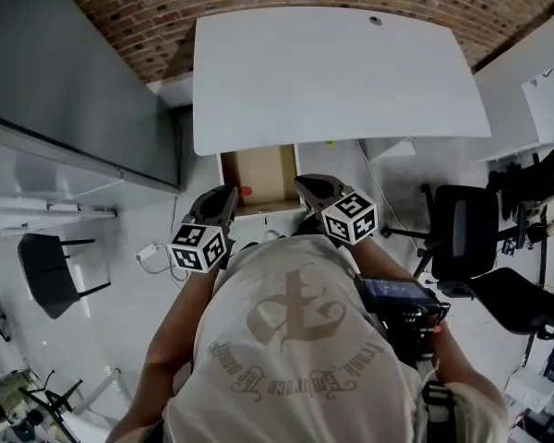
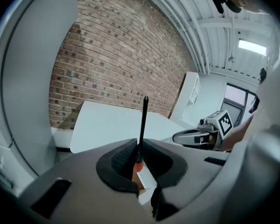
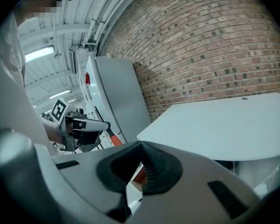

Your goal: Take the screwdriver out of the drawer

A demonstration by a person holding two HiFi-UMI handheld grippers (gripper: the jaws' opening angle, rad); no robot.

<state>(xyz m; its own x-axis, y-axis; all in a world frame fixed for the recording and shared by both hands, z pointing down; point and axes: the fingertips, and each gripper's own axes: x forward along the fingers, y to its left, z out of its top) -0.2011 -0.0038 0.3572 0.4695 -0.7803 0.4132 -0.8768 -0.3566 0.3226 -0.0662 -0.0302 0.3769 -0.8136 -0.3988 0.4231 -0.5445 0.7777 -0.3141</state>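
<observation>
The left tool [image 1: 229, 195] is clamped on the screwdriver [image 2: 143, 120]. In the left gripper view the ribbed pads [image 2: 123, 157] close on it just where the black shaft meets the orange handle, and the shaft stands upright above the jaws with its tip against the brick wall [image 2: 121, 55]. From the head view the red-orange handle end shows at the tip of that tool, over the left side of the open drawer [image 1: 258, 175] (whether it hangs clear of the drawer's wall or brushes it, I cannot tell). The drawer is pulled out from under the near edge of the white bench [image 1: 332, 72], and its brown floor is bare where it shows.

The right tool [image 1: 307, 185] sits over the drawer's right front corner, near the left tool but apart from it. In the right gripper view its jaws meet at the tips with nothing gripped; a patch of brownish orange shows through the gap lower down. Both marker cubes face up, the left one [image 1: 200, 245] and the right one [image 1: 350, 217]. A black chair [image 1: 462, 229] stands off the bench's right near corner.
</observation>
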